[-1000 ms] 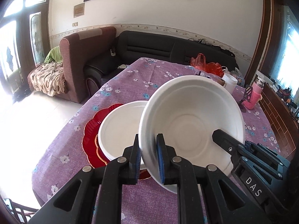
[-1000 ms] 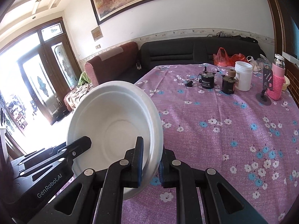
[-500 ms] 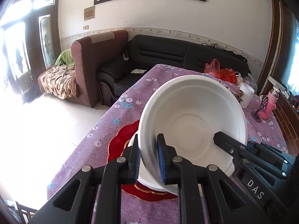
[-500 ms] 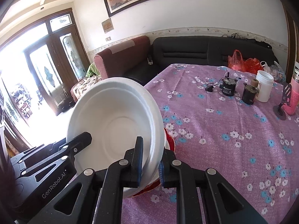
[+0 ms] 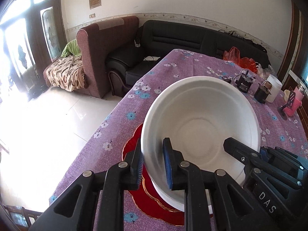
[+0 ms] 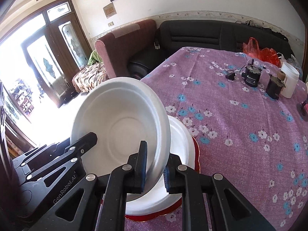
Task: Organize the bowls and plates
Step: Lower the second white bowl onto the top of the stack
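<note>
Both tongs, left tongs [image 5: 152,163] and right tongs [image 6: 155,165], clamp my white bowl [image 6: 119,127] tilted; the white plate [image 6: 181,140] seems just below.

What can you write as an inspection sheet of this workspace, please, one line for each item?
Surface: table under a purple flowered tablecloth.
Job's things: a white foam bowl, held tilted by both grippers above a white foam plate that lies on a red gold-rimmed plate.
Clutter: white plastic jar, two black motor-like devices, pink bottle, orange plastic bag, all at the far side.
Grippers: left gripper and right gripper each shut on the bowl's rim.
Cables: thin black wire by the devices.
Surroundings: black sofa, maroon armchair, glass doors, framed picture above.
</note>
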